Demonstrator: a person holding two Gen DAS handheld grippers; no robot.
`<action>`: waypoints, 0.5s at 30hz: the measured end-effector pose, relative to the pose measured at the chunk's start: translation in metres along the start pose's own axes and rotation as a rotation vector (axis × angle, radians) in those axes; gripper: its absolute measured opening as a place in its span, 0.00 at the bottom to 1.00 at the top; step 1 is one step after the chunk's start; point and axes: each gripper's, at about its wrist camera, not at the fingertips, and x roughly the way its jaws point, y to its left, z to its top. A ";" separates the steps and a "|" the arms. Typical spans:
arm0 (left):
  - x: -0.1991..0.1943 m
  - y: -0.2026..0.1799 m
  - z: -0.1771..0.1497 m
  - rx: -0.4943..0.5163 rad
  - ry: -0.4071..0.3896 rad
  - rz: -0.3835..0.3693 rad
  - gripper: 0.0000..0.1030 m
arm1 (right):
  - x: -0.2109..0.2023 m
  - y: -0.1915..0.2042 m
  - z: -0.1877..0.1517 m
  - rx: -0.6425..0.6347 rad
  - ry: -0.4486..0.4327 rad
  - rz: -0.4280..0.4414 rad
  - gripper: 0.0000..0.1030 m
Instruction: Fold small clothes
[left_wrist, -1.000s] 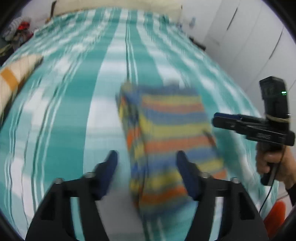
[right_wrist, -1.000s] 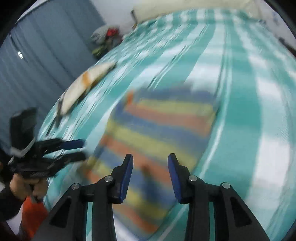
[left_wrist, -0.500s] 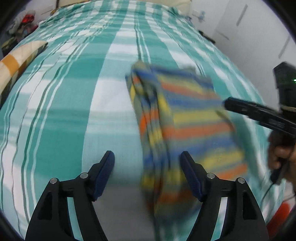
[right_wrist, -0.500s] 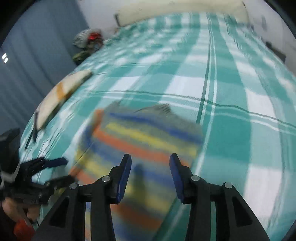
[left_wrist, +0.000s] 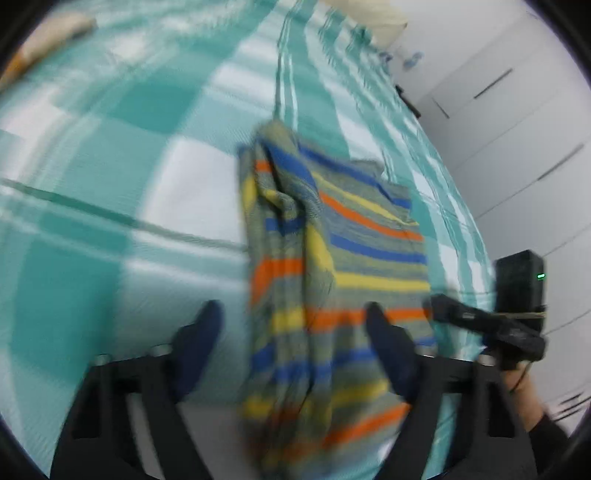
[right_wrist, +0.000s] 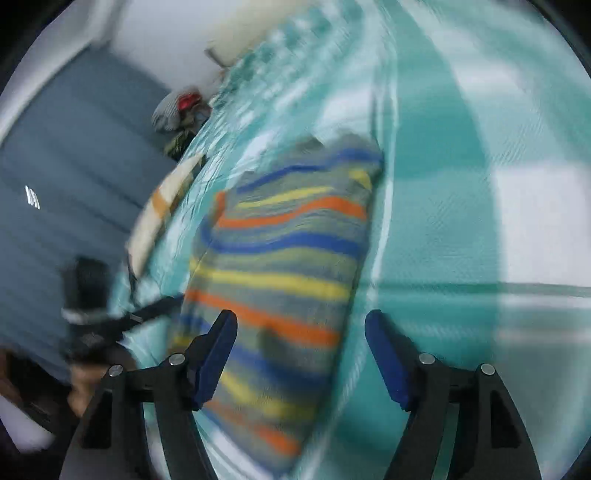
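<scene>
A small striped garment (left_wrist: 332, 280) in blue, orange, yellow and grey lies folded on a teal-and-white checked bedspread (left_wrist: 110, 184). It also shows in the right wrist view (right_wrist: 280, 280). My left gripper (left_wrist: 295, 332) is open and empty, its fingers either side of the garment's near edge. My right gripper (right_wrist: 299, 332) is open and empty over the garment's near right edge. The right gripper also shows at the right of the left wrist view (left_wrist: 443, 308). The left gripper shows at the left of the right wrist view (right_wrist: 166, 302). Both views are blurred.
A cream and orange cloth (right_wrist: 162, 210) lies near the bed's left edge. A pile of clothes (right_wrist: 177, 110) sits beyond the bed. White wardrobe doors (left_wrist: 517, 129) stand to the right, a grey curtain (right_wrist: 55, 184) to the left.
My right gripper has opened much wider. Both grippers have swung across the garment, and the garment's left side now lies bunched in a fold.
</scene>
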 end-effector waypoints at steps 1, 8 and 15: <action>0.010 -0.004 0.006 -0.005 0.003 -0.024 0.62 | 0.014 -0.005 0.007 0.029 0.002 0.014 0.62; -0.012 -0.054 0.009 0.109 -0.090 0.005 0.15 | 0.018 0.047 0.016 -0.126 -0.082 -0.084 0.24; -0.049 -0.111 0.017 0.192 -0.171 -0.043 0.18 | -0.058 0.115 0.023 -0.329 -0.221 -0.157 0.24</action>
